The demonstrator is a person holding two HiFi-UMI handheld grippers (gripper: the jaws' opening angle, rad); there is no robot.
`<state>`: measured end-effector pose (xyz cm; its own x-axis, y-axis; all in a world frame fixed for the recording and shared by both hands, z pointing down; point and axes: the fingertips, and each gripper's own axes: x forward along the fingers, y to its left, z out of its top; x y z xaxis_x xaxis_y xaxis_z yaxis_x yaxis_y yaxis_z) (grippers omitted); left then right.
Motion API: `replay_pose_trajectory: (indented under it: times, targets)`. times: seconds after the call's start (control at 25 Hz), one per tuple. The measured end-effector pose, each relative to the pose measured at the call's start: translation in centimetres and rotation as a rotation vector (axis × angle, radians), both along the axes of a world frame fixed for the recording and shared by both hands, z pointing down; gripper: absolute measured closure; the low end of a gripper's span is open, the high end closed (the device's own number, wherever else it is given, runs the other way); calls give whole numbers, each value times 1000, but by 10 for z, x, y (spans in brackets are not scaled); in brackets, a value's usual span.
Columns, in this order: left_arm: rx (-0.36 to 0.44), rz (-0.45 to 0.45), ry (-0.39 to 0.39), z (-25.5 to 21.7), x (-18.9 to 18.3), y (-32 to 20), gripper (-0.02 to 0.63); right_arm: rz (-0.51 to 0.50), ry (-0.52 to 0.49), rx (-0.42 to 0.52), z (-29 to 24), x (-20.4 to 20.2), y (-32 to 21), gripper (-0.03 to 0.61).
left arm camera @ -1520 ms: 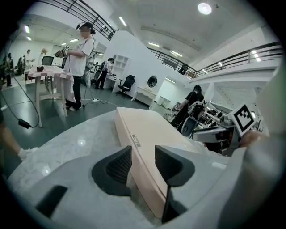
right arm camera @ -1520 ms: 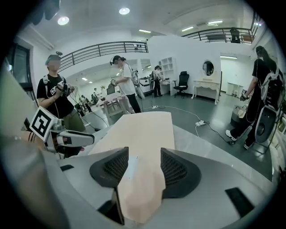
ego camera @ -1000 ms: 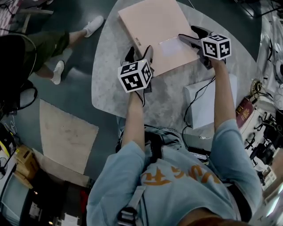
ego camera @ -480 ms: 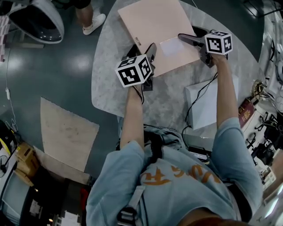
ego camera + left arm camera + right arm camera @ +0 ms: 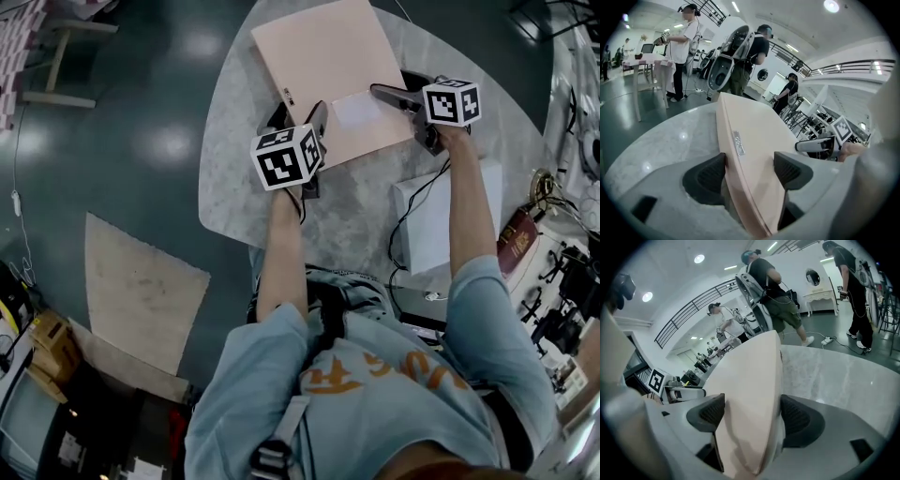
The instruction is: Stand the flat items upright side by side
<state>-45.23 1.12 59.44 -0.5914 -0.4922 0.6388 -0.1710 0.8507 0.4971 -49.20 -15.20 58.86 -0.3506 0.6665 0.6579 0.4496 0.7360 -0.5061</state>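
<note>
Passerby gone, glossy floor [image 5: 141,159], marble table [image 5: 234,183], pink box [image 5: 319,56]

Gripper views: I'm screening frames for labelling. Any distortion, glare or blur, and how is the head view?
Left gripper view: fisheye bend, black corners, ceiling lamp flares, pink flat item sharp. Right gripper view: same bend. Head view: dim, lamp glints on floor.

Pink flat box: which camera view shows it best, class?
Head view: the pink flat box shows nearly whole, from above. The left gripper view gives only its labelled edge, the right gripper view a bare edge.
</note>
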Motion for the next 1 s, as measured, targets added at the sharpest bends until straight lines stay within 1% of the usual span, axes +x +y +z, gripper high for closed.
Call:
replay_pose_trajectory:
  times: [0.4, 0.68, 0.84, 1.0]
  targets:
    - [-50, -1, -107, -23, 29, 43, 278, -8, -106, 42, -25, 32, 42, 212]
    - [-103, 17, -208, -44, 44, 76, 278, -13, -187, 69, -45, 51, 75, 210]
    - [-128, 30, -239, -52, 52, 94, 278, -4, -226, 80, -53, 62, 93, 210]
    - [-124, 31, -269, -61, 61, 115, 278, 14, -273, 90, -62, 76, 114, 210]
